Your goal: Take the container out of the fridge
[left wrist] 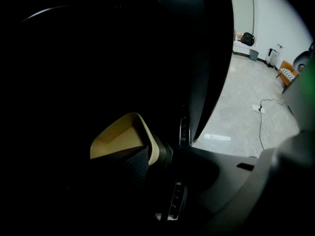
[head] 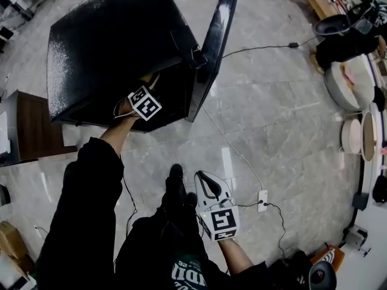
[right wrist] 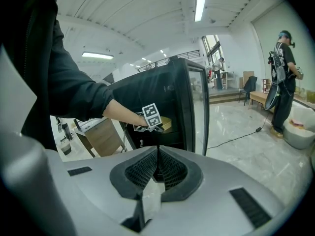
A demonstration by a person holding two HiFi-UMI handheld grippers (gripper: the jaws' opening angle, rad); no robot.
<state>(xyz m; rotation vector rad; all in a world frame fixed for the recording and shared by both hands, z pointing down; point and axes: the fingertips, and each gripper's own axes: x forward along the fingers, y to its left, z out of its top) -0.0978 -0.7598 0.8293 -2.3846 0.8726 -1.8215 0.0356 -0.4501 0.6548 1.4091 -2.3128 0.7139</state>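
Observation:
A black fridge (head: 109,47) stands with its door (head: 214,41) swung open. My left gripper (head: 144,100) reaches into the dark inside. There a tan container (left wrist: 120,136) sits just ahead of it. The side wall and rim of the container lie between the jaws of the left gripper (left wrist: 157,156). The ribbed left pad (left wrist: 129,163) is inside the container, and I see no firm pinch on the wall. A sliver of the container (head: 149,81) shows past the marker cube. My right gripper (head: 207,180) hangs low by the person's legs. The right gripper (right wrist: 158,149) has its jaws closed together on nothing.
A cable runs across the marble floor to a power strip (head: 262,199). A wooden cabinet (head: 33,125) stands left of the fridge. Round tubs (head: 351,83) line the right side. A person (right wrist: 281,77) stands far right in the right gripper view.

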